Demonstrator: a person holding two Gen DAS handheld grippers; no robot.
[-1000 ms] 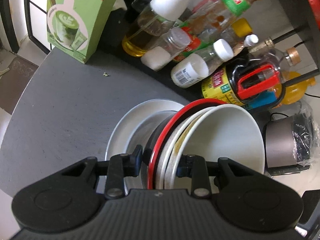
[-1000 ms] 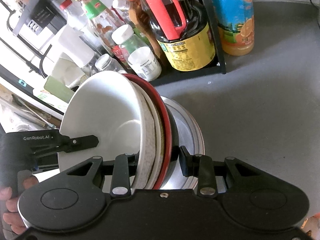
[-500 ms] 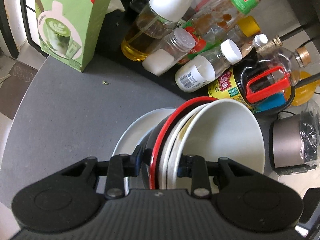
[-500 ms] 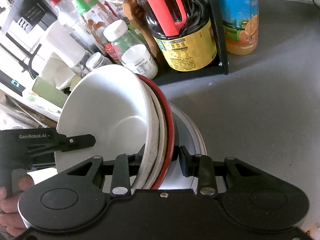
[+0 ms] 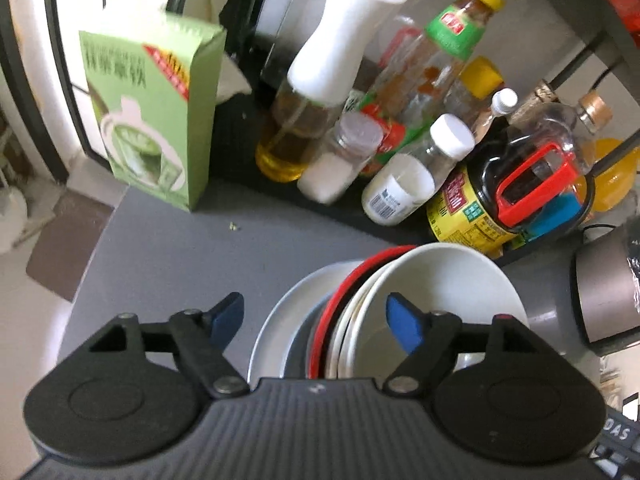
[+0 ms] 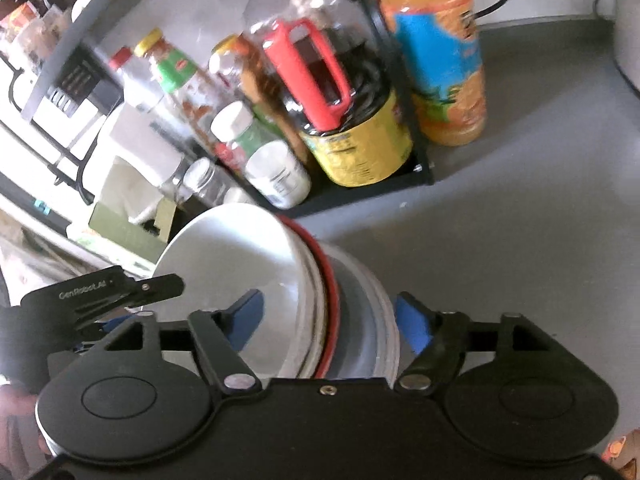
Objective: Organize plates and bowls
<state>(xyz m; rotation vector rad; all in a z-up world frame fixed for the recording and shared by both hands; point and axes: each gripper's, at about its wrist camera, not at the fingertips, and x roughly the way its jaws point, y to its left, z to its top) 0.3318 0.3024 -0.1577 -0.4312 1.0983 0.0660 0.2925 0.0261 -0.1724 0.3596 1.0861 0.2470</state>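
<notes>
A stack sits on the grey counter [image 5: 180, 248]: a white bowl [image 5: 440, 280] on top, a cream bowl under it, a red-rimmed black bowl [image 5: 352, 280], and a white plate [image 5: 288, 312] at the bottom. My left gripper [image 5: 314, 318] straddles the near rims while its jaws are opening; the blue pads stand clear of the stack. In the right wrist view my right gripper [image 6: 330, 320] straddles the other side of the white bowl [image 6: 232, 256] and plate [image 6: 372, 292]. Its jaws are opening too, and its pads press on nothing.
A black rack of sauce and oil bottles, with a red-handled soy jug [image 5: 500, 200], stands just behind the stack. A green carton [image 5: 156, 120] is at the left and a metal pot [image 5: 604, 292] at the right. An orange juice bottle [image 6: 444, 60] stands nearby. The counter's edge drops off at the left.
Both grippers were shut on the stack's rims; now their jaws are spread wide and the pads have come off. The stack stays on the counter. Both cameras have drawn back slightly.
</notes>
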